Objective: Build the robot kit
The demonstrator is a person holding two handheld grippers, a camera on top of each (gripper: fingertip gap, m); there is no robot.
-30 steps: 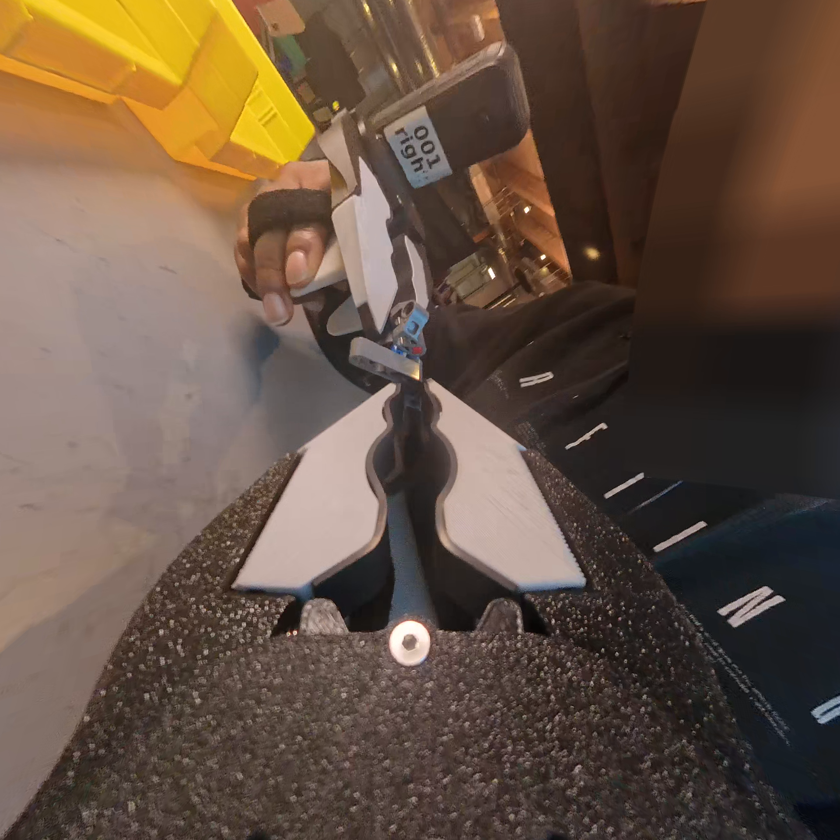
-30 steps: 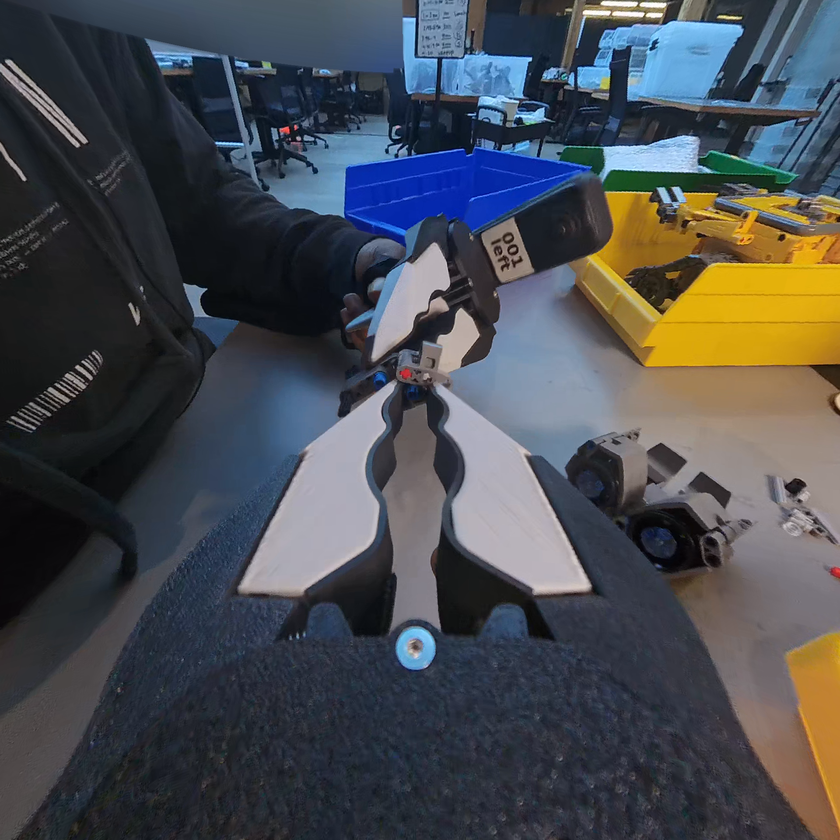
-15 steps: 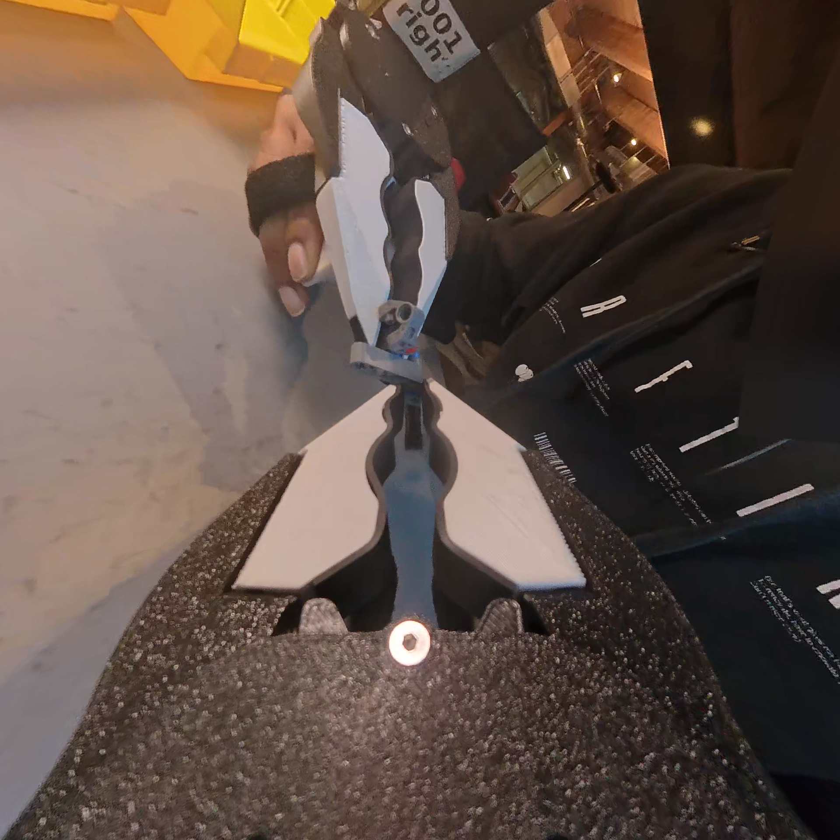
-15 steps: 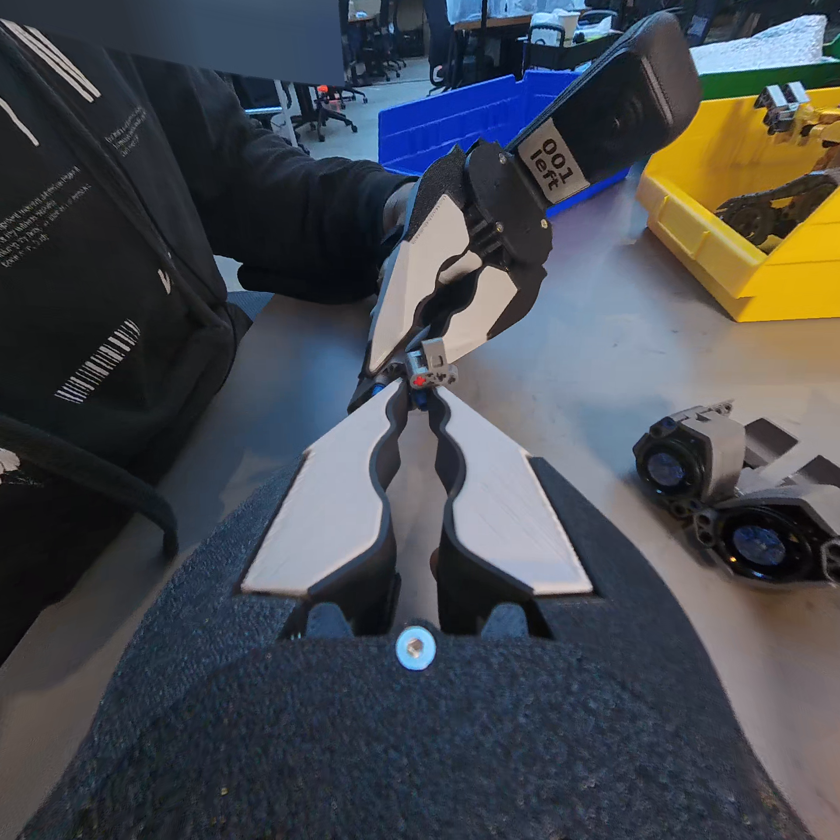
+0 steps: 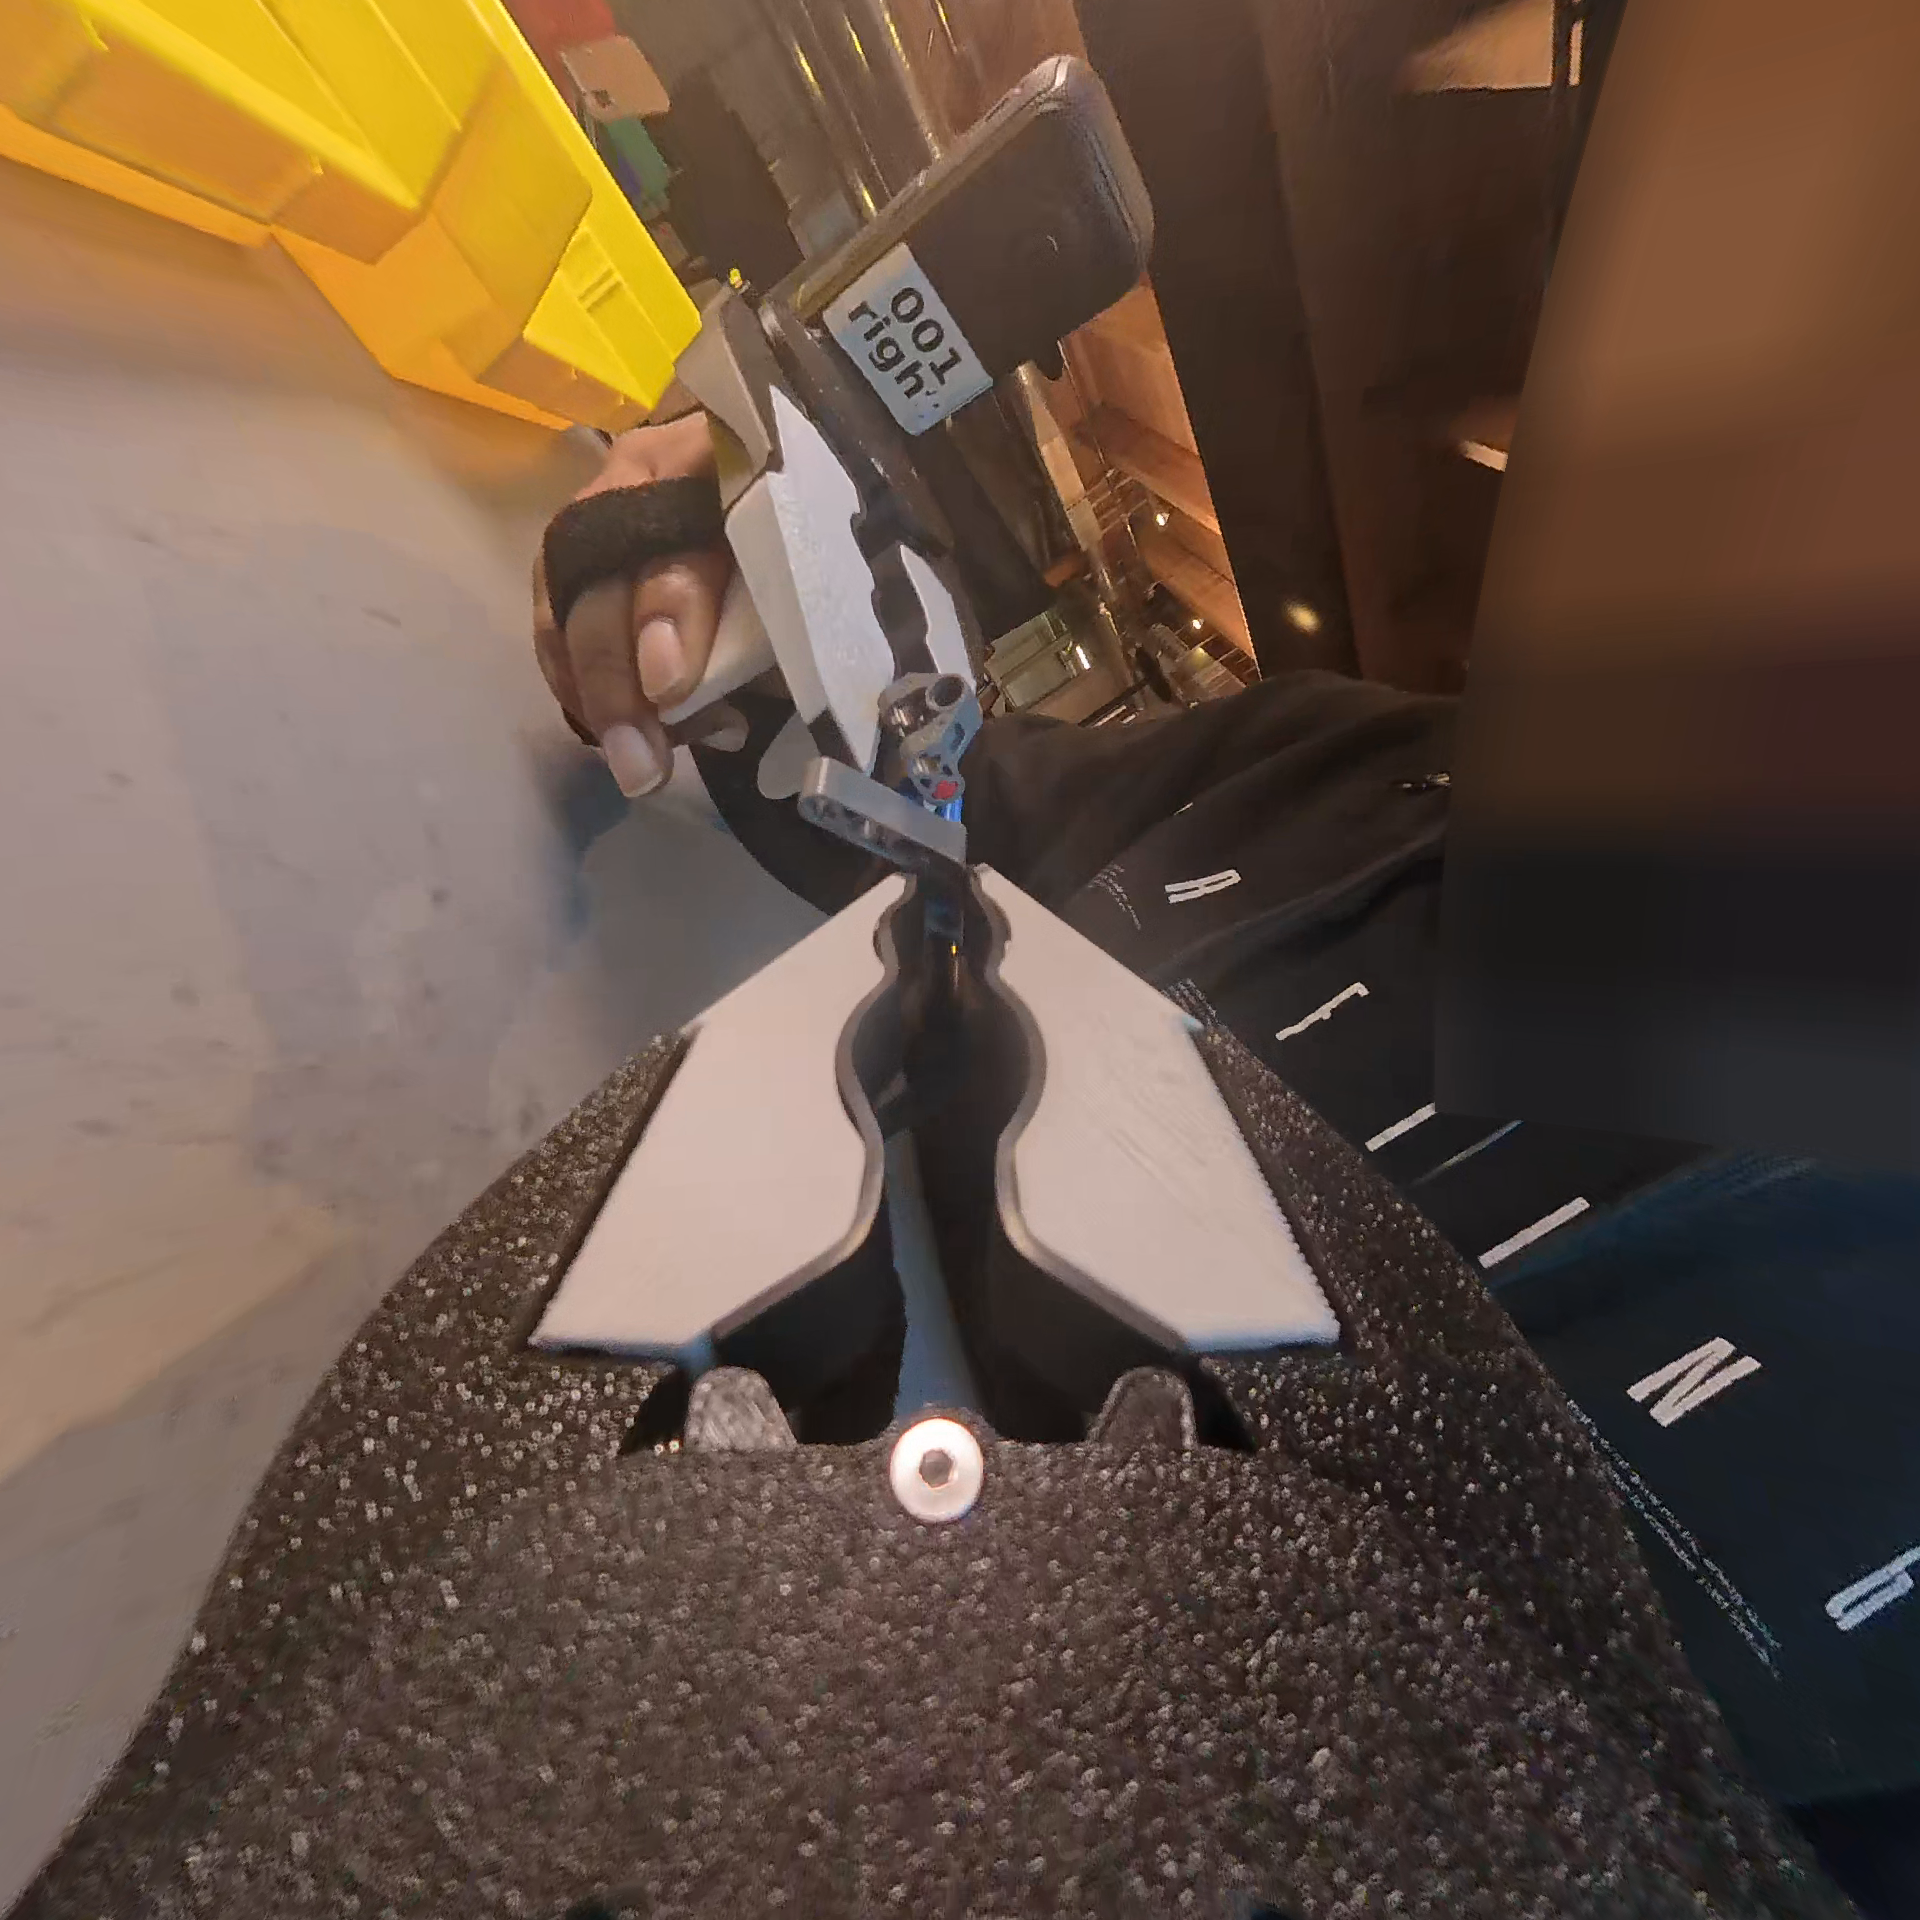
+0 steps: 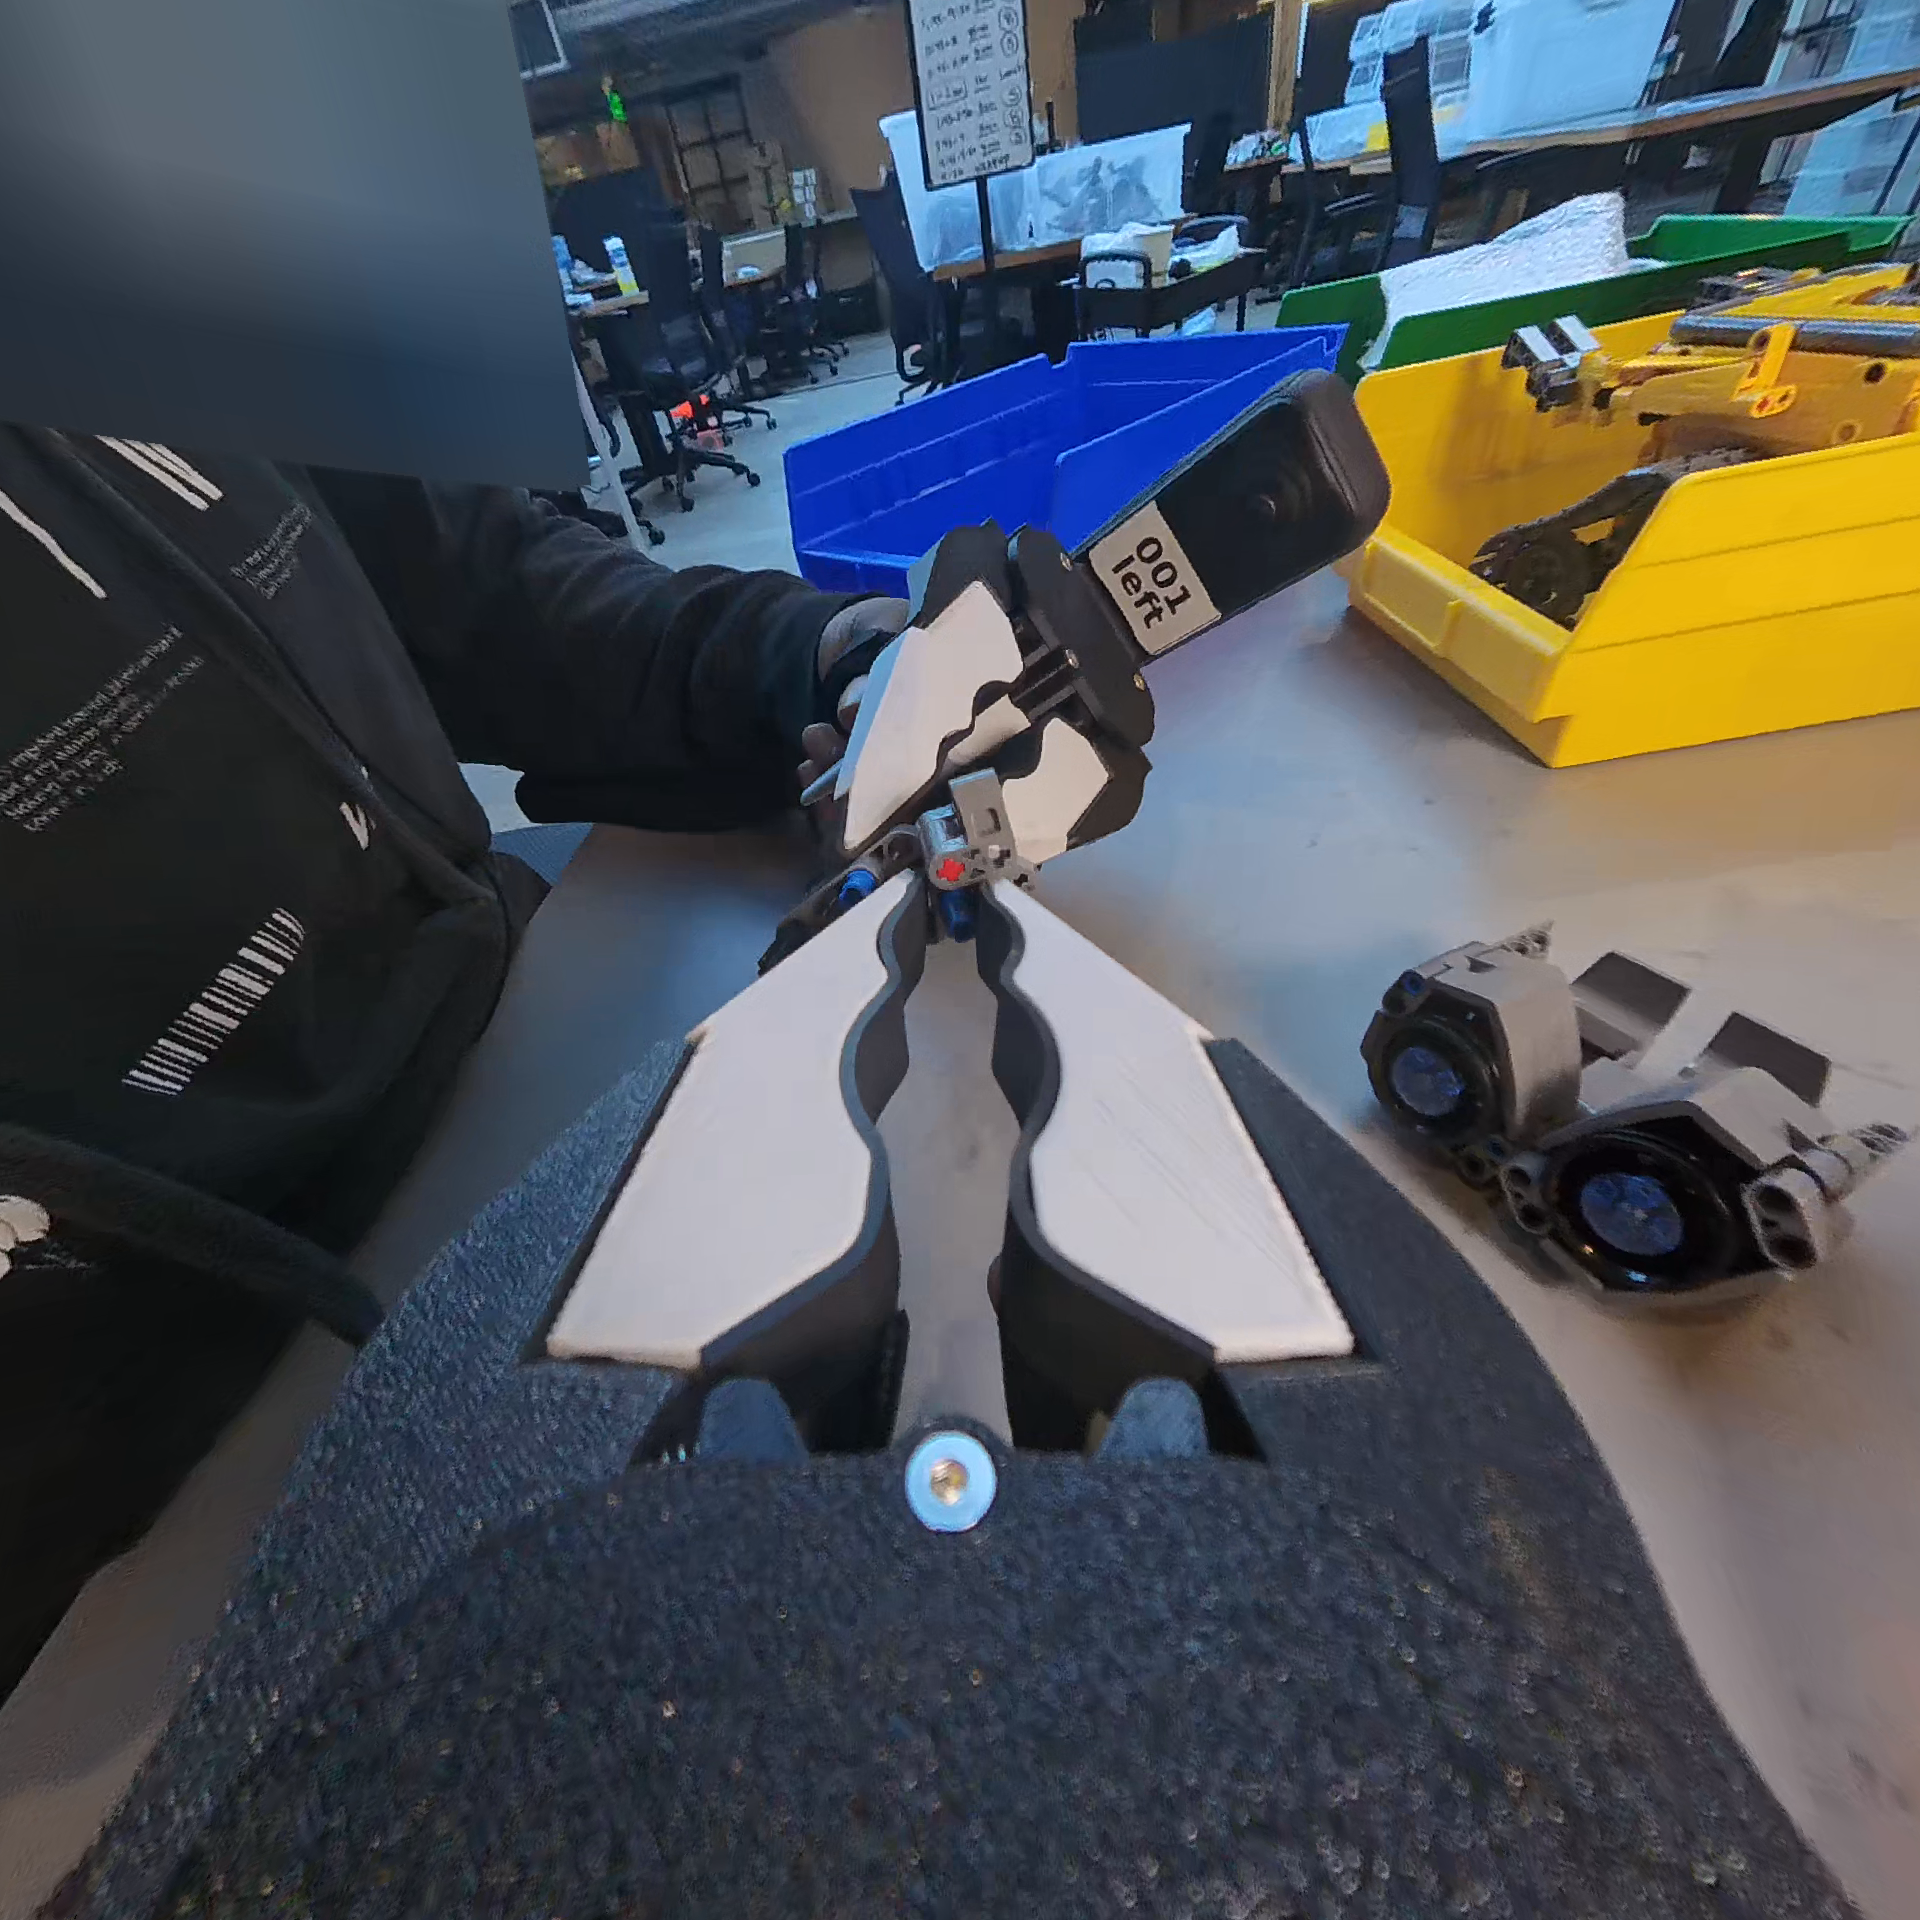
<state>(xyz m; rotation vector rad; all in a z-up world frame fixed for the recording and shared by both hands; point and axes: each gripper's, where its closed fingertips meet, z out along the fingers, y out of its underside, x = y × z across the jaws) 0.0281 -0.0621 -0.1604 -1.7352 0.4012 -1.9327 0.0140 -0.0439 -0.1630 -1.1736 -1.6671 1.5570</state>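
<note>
Both tools grip one small grey-and-black plastic brick assembly with blue and red pins [image 6: 961, 852] mid-air above the grey table [image 6: 1351, 831]: left gripper [image 5: 940, 888] pinching its black end, right gripper [image 6: 951, 909] pinching the blue-pin end, parts not separated.

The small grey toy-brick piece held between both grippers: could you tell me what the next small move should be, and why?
Probably a short, steady pull apart. The left gripper and the right gripper are each shut on an end of the toy-brick piece, tip to tip above the table, so it looks ready to separate.
</note>
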